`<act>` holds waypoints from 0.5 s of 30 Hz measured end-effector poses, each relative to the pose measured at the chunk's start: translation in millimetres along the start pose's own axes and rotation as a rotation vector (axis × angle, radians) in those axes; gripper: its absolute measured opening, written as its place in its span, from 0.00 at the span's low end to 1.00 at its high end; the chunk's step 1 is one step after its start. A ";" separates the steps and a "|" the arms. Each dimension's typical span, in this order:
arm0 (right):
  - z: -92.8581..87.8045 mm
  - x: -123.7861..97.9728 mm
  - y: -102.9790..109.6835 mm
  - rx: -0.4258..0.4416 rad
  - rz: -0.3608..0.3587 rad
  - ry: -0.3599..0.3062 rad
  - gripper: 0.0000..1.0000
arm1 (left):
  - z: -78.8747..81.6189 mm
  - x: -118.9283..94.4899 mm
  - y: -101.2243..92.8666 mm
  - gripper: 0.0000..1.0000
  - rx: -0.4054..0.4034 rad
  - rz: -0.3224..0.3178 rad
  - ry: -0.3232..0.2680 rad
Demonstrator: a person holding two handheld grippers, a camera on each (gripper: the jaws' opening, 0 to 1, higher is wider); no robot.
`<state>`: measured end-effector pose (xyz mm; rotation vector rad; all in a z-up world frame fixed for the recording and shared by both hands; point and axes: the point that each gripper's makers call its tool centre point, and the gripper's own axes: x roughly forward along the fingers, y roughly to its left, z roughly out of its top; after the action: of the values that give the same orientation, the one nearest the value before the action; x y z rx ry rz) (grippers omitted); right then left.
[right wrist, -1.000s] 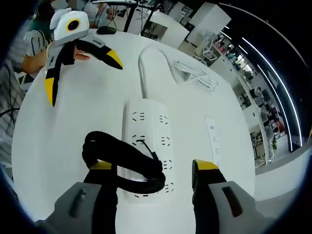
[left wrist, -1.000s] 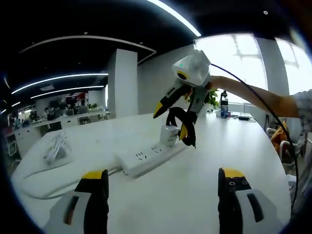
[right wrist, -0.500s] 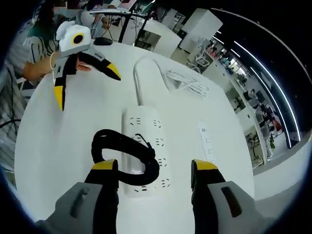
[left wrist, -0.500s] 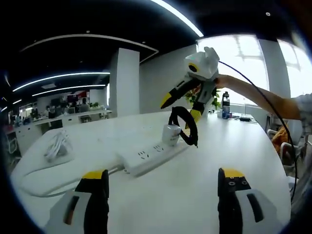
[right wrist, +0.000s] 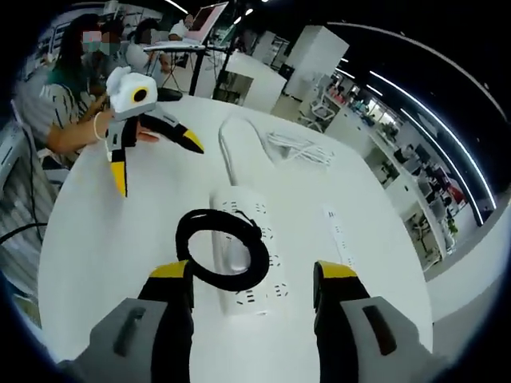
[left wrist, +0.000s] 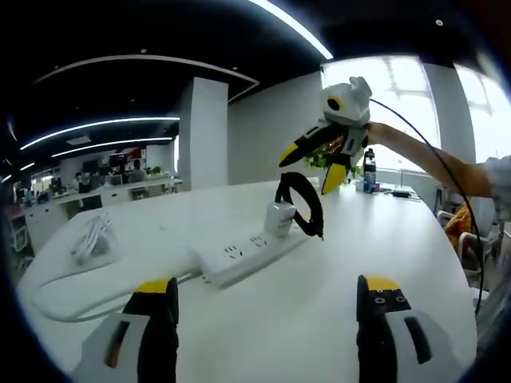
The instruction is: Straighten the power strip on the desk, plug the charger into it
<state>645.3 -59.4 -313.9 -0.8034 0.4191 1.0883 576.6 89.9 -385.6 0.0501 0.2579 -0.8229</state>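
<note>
A white power strip (left wrist: pixel 239 257) lies on the white desk (left wrist: pixel 279 311), with a white charger (left wrist: pixel 279 218) standing in its far end. The charger's black cable (left wrist: pixel 314 209) curls in a loop above it. My right gripper (left wrist: pixel 315 165) hangs open above and behind the charger, apart from it. At the bottom of the left gripper view, my left gripper (left wrist: pixel 267 297) is open and holds nothing, short of the strip. From above, the strip (right wrist: pixel 259 297) carries the charger (right wrist: pixel 233 254) inside the cable loop (right wrist: pixel 259 259). My right gripper (right wrist: pixel 253 275) is open over it; the left gripper (right wrist: pixel 156 162) is open beyond.
A bundle of white cable (left wrist: pixel 92 238) lies at the desk's left. The strip's thick white cord (right wrist: pixel 231 140) bends away past it. A second, slimmer power strip (right wrist: pixel 339 235) lies to the right. A person (right wrist: pixel 60 104) sits at the desk's edge. A bottle (left wrist: pixel 366 169) stands far back.
My right gripper has risen and drawn back from the charger, leaving it in the strip with the cable loop free. My left gripper has stayed where it was.
</note>
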 end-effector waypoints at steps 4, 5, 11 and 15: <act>5.5 -5.7 6.0 0.062 0.009 -0.098 0.63 | -0.4 -0.2 0.1 0.94 0.006 0.003 0.004; 6.2 -7.6 8.3 0.073 0.012 -0.117 0.64 | -0.4 -0.5 0.4 0.94 0.008 0.005 0.004; 15.8 -16.7 21.1 0.098 -0.010 -0.249 0.67 | 4.3 -5.8 9.5 0.93 0.033 0.057 -0.013; 22.7 -24.9 26.3 0.141 -0.039 -0.346 0.70 | 6.2 -8.9 12.2 0.94 0.061 0.073 -0.009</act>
<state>609.2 -51.6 -292.2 -0.4843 0.1838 1.1227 581.0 103.7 -378.1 0.1130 0.2212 -0.7579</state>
